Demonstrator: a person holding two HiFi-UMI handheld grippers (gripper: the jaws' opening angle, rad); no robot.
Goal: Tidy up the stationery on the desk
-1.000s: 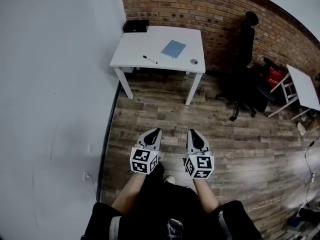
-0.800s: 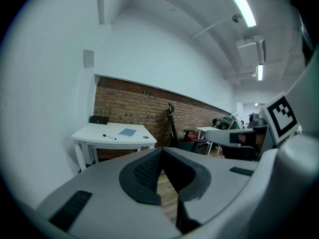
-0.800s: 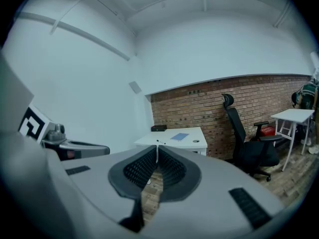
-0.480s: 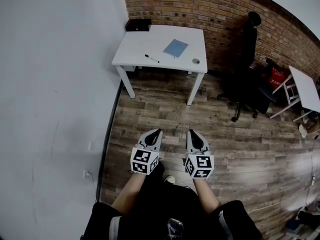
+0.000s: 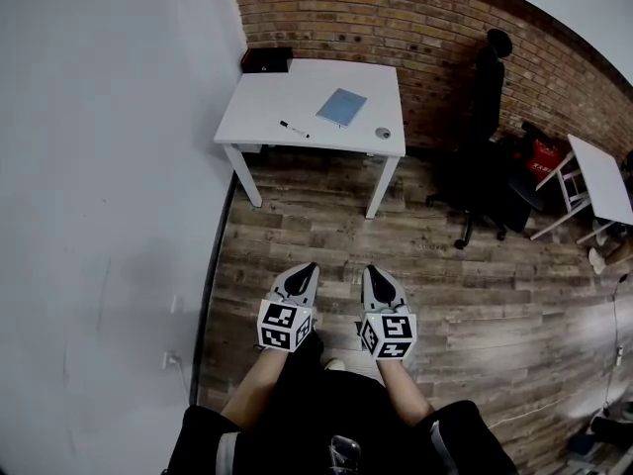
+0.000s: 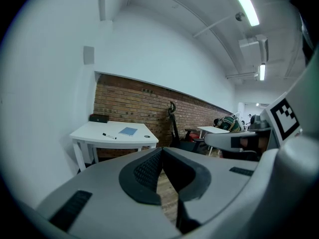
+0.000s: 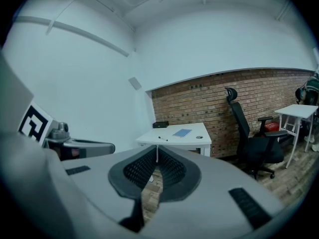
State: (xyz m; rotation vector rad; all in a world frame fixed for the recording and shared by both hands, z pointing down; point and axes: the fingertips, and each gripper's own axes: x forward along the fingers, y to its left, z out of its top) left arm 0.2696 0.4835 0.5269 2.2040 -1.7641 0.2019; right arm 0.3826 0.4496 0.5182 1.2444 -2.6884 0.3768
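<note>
One brick wall (image 5: 415,23) runs behind the white desk (image 5: 287,92), which stands in the corner with its left side beside a pale wall. Right of the desk sits a black office chair (image 5: 487,146). Well short of the desk, over the plank floor (image 5: 297,216), the left gripper (image 5: 308,267) and right gripper (image 5: 369,270) point towards it side by side. Each has its jaws pressed together with nothing between them. On the desk's back left corner lies a black box (image 5: 267,59). A blue notebook (image 5: 341,106) lies near the desk's middle. A black marker (image 5: 294,129) lies towards its front edge, left of the notebook, and a small round object (image 5: 382,133) lies near its front right corner.
</note>
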